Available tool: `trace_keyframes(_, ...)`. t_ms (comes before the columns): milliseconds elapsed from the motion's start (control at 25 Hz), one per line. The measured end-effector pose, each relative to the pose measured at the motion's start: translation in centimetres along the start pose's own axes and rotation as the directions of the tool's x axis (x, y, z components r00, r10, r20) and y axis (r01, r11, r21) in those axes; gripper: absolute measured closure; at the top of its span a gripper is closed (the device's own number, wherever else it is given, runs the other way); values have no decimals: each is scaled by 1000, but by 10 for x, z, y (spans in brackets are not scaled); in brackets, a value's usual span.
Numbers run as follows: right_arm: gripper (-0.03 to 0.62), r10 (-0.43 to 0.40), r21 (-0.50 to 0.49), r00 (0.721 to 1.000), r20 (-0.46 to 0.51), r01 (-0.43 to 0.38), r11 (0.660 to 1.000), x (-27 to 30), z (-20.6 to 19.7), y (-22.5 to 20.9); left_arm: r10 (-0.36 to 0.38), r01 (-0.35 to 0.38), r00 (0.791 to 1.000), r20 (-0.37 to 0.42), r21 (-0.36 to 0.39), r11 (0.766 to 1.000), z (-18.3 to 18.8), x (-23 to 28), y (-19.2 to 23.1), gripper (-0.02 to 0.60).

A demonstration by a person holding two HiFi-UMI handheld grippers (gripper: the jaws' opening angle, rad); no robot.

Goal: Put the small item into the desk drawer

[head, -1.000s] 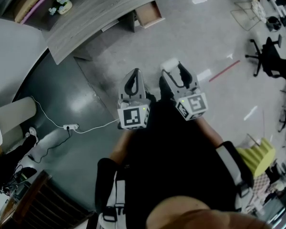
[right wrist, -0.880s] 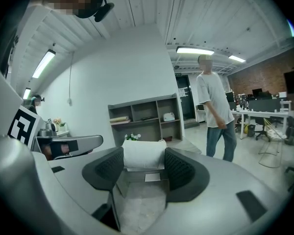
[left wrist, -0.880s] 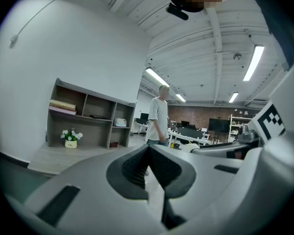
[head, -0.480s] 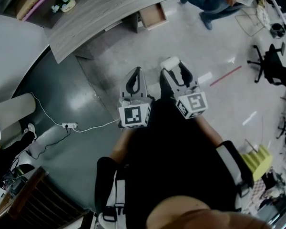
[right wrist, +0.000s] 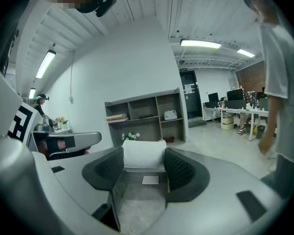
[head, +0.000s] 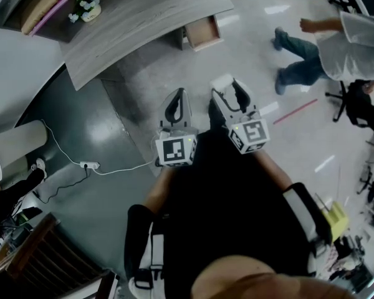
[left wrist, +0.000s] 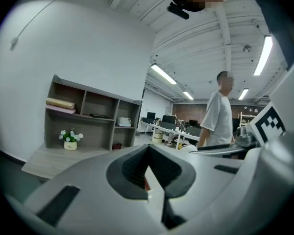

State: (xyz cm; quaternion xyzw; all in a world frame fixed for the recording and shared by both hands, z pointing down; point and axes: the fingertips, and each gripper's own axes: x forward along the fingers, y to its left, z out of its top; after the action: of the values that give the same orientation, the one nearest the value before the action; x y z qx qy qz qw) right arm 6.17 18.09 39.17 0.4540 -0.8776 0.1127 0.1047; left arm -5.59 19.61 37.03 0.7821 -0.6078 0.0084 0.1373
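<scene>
Where the right gripper (right wrist: 144,161) shows its jaws, they stand moderately apart and clamp the small item (right wrist: 144,153), a white, soft-looking block; both ribbed pads press its ends.

- Item, orientation: long axis level, running from pad to pad across the jaws; it sits at the jaw tips with its broad face toward the camera.
- Left gripper (left wrist: 148,168): jaws drawn together to a narrow seam, nothing held.
- Pose: both forearms reach forward from the torso. The grippers are side by side over the floor, close but apart, with tips toward the desk (head: 143,14).
- Drawer (head: 202,33): pulled open at the desk's right end, well apart from the item.
- Bystander (head: 327,42): on the floor to the right.
</scene>
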Motion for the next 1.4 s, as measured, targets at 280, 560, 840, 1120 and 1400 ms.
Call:
trace_keyframes(280, 333, 61, -10, 998, -24, -62, 998, 44, 15, -52, 53, -53, 999, -7, -5, 999, 13, 66, -6, 581)
trace_keyframes(560, 335, 161, -18, 984, -78, -163, 986, 82, 22, -99, 134, -134, 991, -20, -15, 991, 21, 127, -18, 581)
trace_keyframes(840, 335, 248, 19, 958, -144, -248, 969, 109, 21, -141, 241, -243, 969, -46, -45, 969, 15, 169, -30, 581)
trace_keyframes(1120, 335, 291, 28, 943, -161, -290, 957, 133, 18, -173, 330, -331, 943, -41, -35, 943, 13, 191, -31, 581)
trace_keyframes(1400, 333, 312, 39, 933, -180, -310, 950, 145, 11, -182, 378, -379, 925, -46, -28, 925, 11, 195, -29, 581)
